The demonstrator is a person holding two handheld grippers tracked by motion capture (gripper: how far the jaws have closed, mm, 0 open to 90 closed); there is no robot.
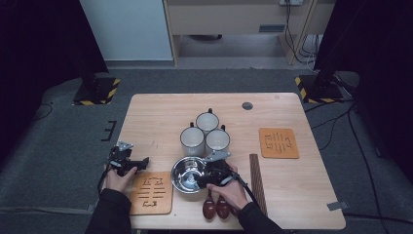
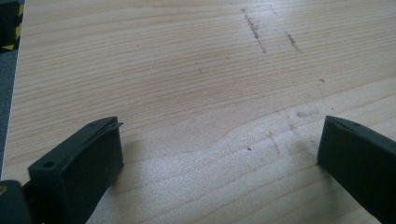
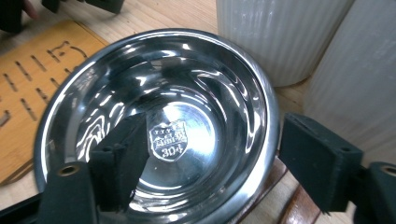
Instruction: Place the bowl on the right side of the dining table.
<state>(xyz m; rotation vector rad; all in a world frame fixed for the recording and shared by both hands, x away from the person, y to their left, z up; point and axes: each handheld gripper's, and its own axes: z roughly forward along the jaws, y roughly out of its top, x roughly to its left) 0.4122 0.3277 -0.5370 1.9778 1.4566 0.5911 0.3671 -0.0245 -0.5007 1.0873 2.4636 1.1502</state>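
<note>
Bare wooden table (image 1: 160,117) lies open left and behind the three ribbed white mugs (image 1: 206,132). The mugs crowd the far rim of the steel bowl (image 1: 187,174); a carved wooden trivet (image 1: 152,192) flanks its left, two dark wooden spoons (image 1: 215,206) block its near side. Right of the wooden strip (image 1: 257,180), the tabletop is free up to the orange mat (image 1: 278,143).

Grey carpet floor (image 1: 58,126), pale cabinet (image 1: 229,19), dark curtains (image 1: 39,39).

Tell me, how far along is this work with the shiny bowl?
Early on. The steel bowl sits on the table beside the white cups. The right tool straddles its rim, one jaw inside, one outside, not yet gripping. Lifting it is still to come. The left tool is open over bare wood.
</note>
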